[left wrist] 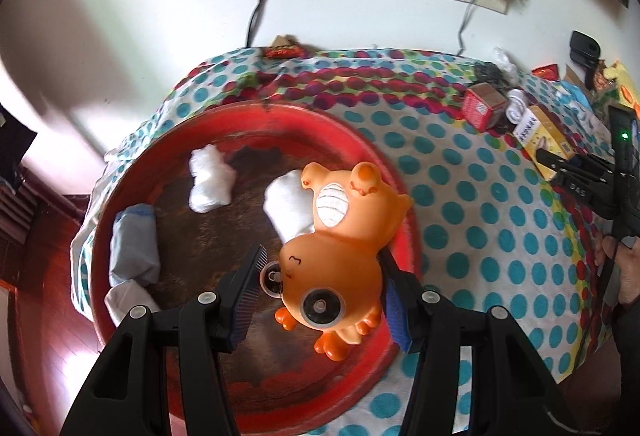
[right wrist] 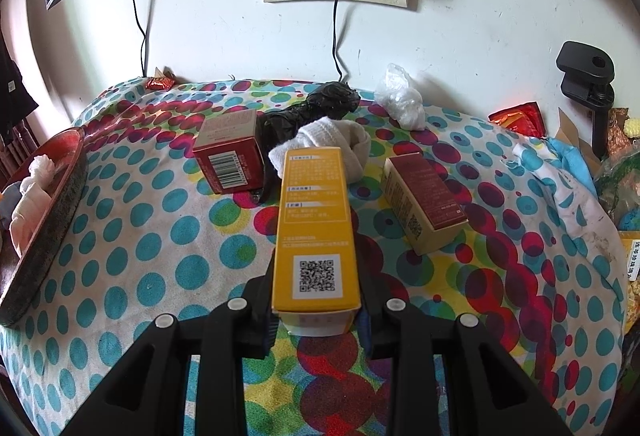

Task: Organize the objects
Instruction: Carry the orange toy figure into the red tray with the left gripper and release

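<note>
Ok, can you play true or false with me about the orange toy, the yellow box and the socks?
1. The left tongs hold the orange toy. True.
2. The orange toy is over the red tray. True.
3. The right tongs are empty. False: they are shut on the yellow box.
4. The red tray has nothing in it. False: white socks lie in it.
5. A red box sits on the dotted cloth. True.
6. The cloth has stripes. False: it has coloured dots.
</note>
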`<state>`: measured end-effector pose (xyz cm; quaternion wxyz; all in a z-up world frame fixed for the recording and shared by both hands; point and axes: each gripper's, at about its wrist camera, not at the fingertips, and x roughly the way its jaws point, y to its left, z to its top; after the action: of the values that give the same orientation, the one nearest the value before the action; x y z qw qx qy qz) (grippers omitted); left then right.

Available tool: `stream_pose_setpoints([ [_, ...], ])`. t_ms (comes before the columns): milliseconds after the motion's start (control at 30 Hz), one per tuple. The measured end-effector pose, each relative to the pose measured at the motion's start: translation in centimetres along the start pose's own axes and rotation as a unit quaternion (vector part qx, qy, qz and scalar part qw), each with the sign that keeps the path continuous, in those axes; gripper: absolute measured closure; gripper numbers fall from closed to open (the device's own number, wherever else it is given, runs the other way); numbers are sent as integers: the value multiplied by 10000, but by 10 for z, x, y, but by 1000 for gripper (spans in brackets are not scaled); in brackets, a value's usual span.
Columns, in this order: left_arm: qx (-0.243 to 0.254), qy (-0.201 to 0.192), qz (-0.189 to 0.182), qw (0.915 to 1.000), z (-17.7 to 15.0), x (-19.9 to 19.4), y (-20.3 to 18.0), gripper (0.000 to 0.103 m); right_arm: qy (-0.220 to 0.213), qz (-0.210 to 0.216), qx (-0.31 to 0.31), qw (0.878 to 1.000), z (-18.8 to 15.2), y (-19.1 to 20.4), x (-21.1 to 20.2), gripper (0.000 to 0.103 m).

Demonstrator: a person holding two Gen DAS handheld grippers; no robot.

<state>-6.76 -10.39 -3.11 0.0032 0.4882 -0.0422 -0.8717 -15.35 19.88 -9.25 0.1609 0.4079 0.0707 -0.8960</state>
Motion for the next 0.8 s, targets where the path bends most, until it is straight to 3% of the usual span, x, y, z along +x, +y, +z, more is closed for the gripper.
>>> stream_pose_setpoints([
  [367, -522, 159, 406, 9977, -13, 21, 66, 52, 1, -36, -24, 10000, 0, 1, 0, 73],
  [800, -791, 382, 552, 9946, -26, 52, 98, 51, 16, -49, -20, 10000, 0, 0, 1, 73],
])
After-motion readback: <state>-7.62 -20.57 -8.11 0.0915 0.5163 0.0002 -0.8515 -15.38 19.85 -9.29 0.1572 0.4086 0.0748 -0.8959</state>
